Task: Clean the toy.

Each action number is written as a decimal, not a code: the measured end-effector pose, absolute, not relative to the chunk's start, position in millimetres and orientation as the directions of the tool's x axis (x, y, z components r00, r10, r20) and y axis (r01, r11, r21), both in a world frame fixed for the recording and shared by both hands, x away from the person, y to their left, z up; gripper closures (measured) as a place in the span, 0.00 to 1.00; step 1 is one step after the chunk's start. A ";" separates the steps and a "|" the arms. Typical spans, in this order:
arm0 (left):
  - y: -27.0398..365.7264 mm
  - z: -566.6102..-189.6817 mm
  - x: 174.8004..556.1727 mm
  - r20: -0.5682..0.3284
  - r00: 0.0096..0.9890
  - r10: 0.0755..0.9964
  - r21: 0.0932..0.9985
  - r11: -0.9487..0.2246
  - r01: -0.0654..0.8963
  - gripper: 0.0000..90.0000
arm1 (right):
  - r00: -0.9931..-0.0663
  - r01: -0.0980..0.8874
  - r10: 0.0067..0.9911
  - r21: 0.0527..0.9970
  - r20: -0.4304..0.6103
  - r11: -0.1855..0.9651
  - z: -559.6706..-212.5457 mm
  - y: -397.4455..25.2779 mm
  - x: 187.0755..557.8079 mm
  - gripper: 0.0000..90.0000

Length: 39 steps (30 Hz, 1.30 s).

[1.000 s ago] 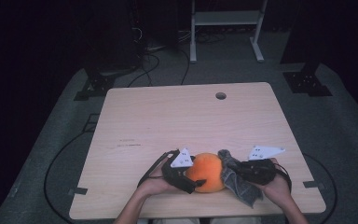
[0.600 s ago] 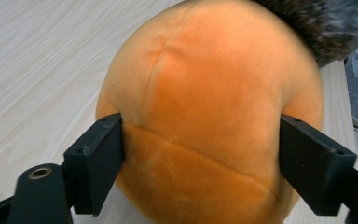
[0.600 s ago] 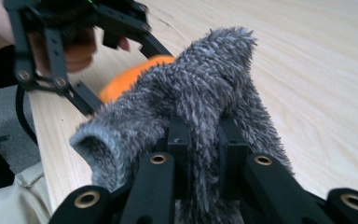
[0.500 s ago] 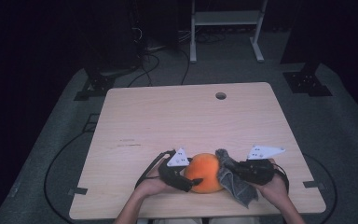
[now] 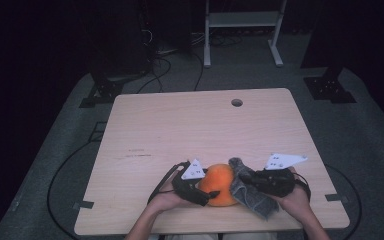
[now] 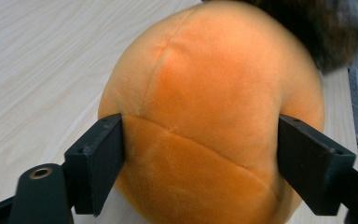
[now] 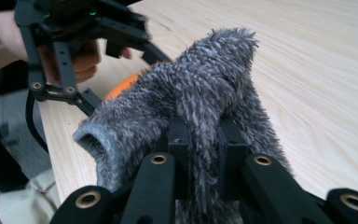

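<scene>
An orange plush ball [image 5: 220, 184] rests near the front edge of the wooden table [image 5: 200, 125]. My left gripper [image 5: 205, 196] is shut on it from the left; in the left gripper view both jaws press into the sides of the orange plush ball [image 6: 209, 112]. A grey fluffy cloth [image 5: 247, 189] drapes over the ball's right side and down onto the table. My right gripper [image 5: 245, 178] is shut on that grey fluffy cloth [image 7: 200, 107], with a fold bunched between the jaws. In the right gripper view the left gripper and a hand [image 7: 81, 58] show behind the cloth.
A round cable hole [image 5: 237, 102] lies near the table's far edge. Cables run over the grey floor [image 5: 360, 135] around the table, and a white metal frame [image 5: 240, 30] stands beyond it.
The grey cloth has shifted slightly on the ball's right side with the right gripper. The left gripper and the ball have barely moved.
</scene>
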<state>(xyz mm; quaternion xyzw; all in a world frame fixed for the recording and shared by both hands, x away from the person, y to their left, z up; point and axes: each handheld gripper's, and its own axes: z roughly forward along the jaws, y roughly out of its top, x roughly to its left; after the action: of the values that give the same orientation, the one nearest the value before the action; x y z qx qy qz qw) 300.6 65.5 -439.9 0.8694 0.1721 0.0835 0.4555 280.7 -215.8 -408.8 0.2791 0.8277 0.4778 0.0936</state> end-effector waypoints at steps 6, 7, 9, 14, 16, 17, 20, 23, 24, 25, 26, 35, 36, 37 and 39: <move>77.6 -434.0 308.0 -0.137 0.917 0.375 0.833 -0.458 0.311 0.10 | -0.791 0.435 0.593 0.817 0.146 0.378 -424.6 -233.1 288.6 0.87; 75.5 -437.8 309.4 -0.159 0.917 0.365 0.814 -0.477 0.331 0.09 | -0.787 0.448 0.596 0.814 0.163 0.369 -426.5 -236.9 289.1 0.87; 69.6 -444.9 310.1 -0.178 0.916 0.359 0.795 -0.496 0.349 0.10 | -0.790 0.457 0.586 0.811 0.182 0.364 -429.0 -239.8 290.4 0.87; 71.5 -436.8 304.8 -0.112 0.925 0.364 0.841 -0.461 0.283 0.32 | -0.771 0.467 0.608 0.815 0.187 0.342 -420.7 -244.4 291.0 0.87; 69.3 -429.0 300.1 -0.023 0.935 0.354 0.863 -0.464 0.197 0.36 | -0.774 0.424 0.608 0.859 0.178 0.287 -400.1 -246.7 284.1 0.87; 66.6 -424.7 297.1 0.026 0.934 0.355 0.869 -0.470 0.155 0.37 | -0.789 0.393 0.590 0.878 0.171 0.271 -388.7 -244.4 280.2 0.87; 56.0 -416.1 284.5 0.230 0.915 0.332 0.837 -0.547 -0.012 0.37 | -0.829 0.304 0.555 0.890 0.071 0.340 -369.2 -219.8 270.0 0.87; 53.9 -417.8 280.2 0.240 0.923 0.302 0.827 -0.562 -0.031 0.33 | -0.838 0.284 0.546 0.851 -0.004 0.442 -377.2 -196.7 271.9 0.87; 55.5 -418.5 282.4 0.207 0.926 0.316 0.835 -0.550 0.001 0.28 | -0.839 0.294 0.544 0.843 0.002 0.450 -383.8 -194.7 274.8 0.87; 58.3 -419.2 286.4 0.134 0.932 0.338 0.860 -0.507 0.060 0.23 | -0.837 0.308 0.547 0.839 0.015 0.448 -390.2 -195.4 276.9 0.87; 61.7 -419.3 292.0 0.049 0.928 0.369 0.876 -0.463 0.138 0.19 | -0.833 0.325 0.552 0.834 0.030 0.446 -395.6 -197.7 278.5 0.87; 56.7 -426.7 294.2 -0.004 0.925 0.379 0.873 -0.450 0.188 0.29 | -0.837 0.328 0.546 0.833 0.037 0.446 -390.3 -206.4 273.0 0.87; 54.3 -425.9 290.3 0.040 0.931 0.362 0.873 -0.466 0.143 0.30 | -0.843 0.309 0.537 0.841 0.026 0.445 -383.7 -204.4 268.9 0.87; 51.1 -425.1 286.1 0.081 0.939 0.335 0.869 -0.485 0.098 0.32 | -0.855 0.281 0.519 0.851 0.012 0.444 -377.6 -200.4 264.8 0.88; 45.0 -423.1 278.1 0.155 0.943 0.293 0.853 -0.521 0.022 0.32 | -0.873 0.233 0.486 0.846 -0.036 0.480 -370.4 -187.8 257.9 0.87</move>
<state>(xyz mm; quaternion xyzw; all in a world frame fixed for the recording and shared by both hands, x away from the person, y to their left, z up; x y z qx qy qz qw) 278.1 45.0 -423.1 0.8606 0.0916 0.1410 0.4807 257.9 -187.8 -370.4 0.2115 0.8495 0.4637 0.1363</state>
